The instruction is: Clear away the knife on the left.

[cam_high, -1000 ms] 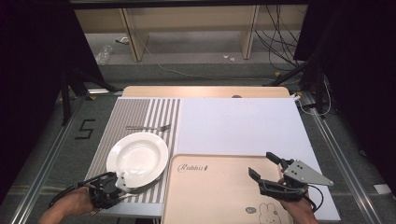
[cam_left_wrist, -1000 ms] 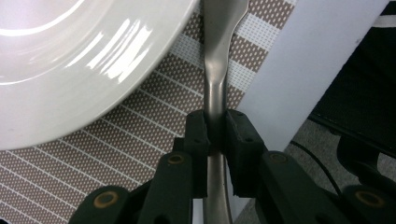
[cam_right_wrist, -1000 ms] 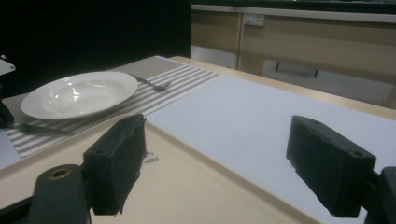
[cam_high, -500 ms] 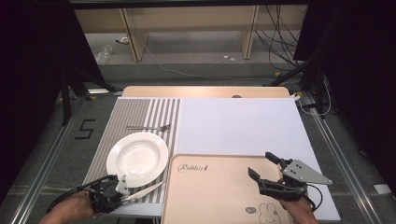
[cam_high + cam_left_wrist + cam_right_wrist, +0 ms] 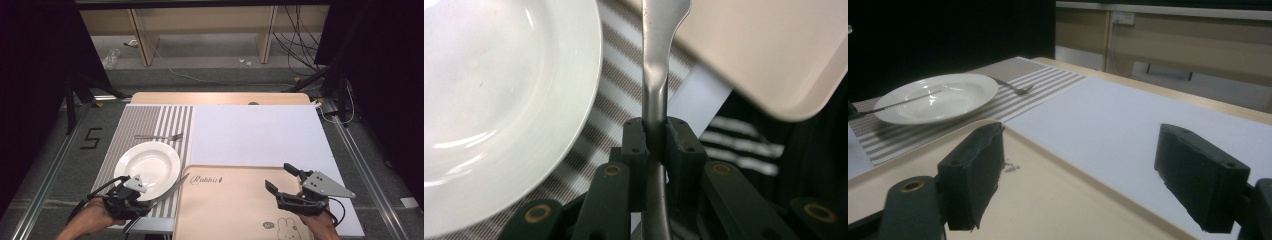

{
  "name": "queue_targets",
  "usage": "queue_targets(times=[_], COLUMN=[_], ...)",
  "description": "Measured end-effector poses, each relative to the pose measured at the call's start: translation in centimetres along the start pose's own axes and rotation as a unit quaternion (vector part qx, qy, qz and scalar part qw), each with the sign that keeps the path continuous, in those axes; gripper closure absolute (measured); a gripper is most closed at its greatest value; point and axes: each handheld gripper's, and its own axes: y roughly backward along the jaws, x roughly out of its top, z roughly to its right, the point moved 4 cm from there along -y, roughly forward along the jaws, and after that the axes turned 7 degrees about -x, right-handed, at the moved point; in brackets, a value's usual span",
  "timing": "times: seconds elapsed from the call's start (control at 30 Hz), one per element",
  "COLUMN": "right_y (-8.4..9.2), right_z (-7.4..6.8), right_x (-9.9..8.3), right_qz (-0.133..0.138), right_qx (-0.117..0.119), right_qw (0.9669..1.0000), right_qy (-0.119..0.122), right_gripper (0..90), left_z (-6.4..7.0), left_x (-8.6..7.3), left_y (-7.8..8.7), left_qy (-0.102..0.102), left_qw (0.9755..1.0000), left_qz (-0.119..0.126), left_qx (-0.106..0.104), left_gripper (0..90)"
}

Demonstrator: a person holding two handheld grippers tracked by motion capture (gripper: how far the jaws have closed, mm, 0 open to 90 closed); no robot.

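My left gripper (image 5: 142,204) (image 5: 655,135) is shut on the handle of a silver knife (image 5: 172,187) (image 5: 655,75). It holds the knife just above the striped placemat (image 5: 165,120), at the near right rim of the white plate (image 5: 150,162) (image 5: 499,100). The blade points toward the beige tray (image 5: 225,210) (image 5: 774,50). In the right gripper view the knife (image 5: 903,102) crosses in front of the plate (image 5: 953,95). My right gripper (image 5: 278,176) (image 5: 1088,165) stands open over the tray's right half, nothing between its jaws.
A fork (image 5: 157,136) (image 5: 1015,87) lies on the placemat beyond the plate. A white mat (image 5: 255,135) covers the table to the right, behind the tray. The table's near edge is close under both hands.
The left gripper has risen and shifted right with the knife, whose blade now reaches the tray's left edge. The right gripper has not moved.
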Motion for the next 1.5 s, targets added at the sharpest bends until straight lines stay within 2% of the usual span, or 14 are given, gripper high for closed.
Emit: queue_targets(times=[0.1, 0.17, 0.37, 0.47, 0.73, 0.8, 1.1, 1.3, 1.4, 1.5], right_y=[0.0, -0.1, 0.0, 0.0, 0.0, 0.1, 0.1, 0.1, 0.1, 0.1], right_z=[0.0, 0.0, 0.0, 0.0, 0.0, 0.1, 0.1, 0.1, 0.1, 0.1], right_x=[0.0, 0.0, 0.0, 0.0, 0.0, 0.0, 0.0, 0.1, 0.1, 0.1], right_qz=[0.001, 0.000, 0.000, 0.001, 0.000, 0.000, 0.003, 0.004, 0.004, 0.004], right_qx=[0.001, 0.000, 0.000, 0.000, 0.000, 0.000, 0.000, 0.000, 0.001, 0.001], right_qw=[1.0000, 1.0000, 1.0000, 1.0000, 1.0000, 1.0000, 1.0000, 1.0000, 1.0000, 1.0000], right_qy=[0.001, 0.001, 0.002, 0.003, 0.003, 0.003, 0.003, 0.003, 0.001, 0.003], right_gripper=[20.8, 20.7, 20.7, 20.7, 20.7, 20.8, 20.7, 20.7, 20.7, 20.8], left_z=[0.0, 0.1, 0.3, 0.4, 1.1, 1.3, 2.8, 3.3, 3.4, 3.7], left_x=[1.0, 1.8, 3.9, 4.7, 6.7, 7.2, 9.0, 9.4, 9.4, 9.2], left_y=[-0.4, -0.8, -1.8, -2.3, -3.6, -3.8, -5.0, -5.9, -6.3, -6.9], left_qy=[0.008, 0.017, 0.033, 0.038, 0.032, 0.030, 0.021, 0.026, 0.027, 0.034], left_qw=[0.9996, 0.9986, 0.9949, 0.9933, 0.9926, 0.9915, 0.9919, 0.9904, 0.9908, 0.9898], left_qz=[0.026, 0.041, 0.067, 0.073, 0.068, 0.072, 0.047, 0.037, 0.029, 0.023], left_qx=[-0.012, -0.030, -0.068, -0.081, -0.095, -0.104, -0.116, -0.131, -0.130, -0.136], left_gripper=[79.6, 79.6, 79.6, 79.6, 79.7, 79.6, 79.6, 79.6, 79.6, 79.6])
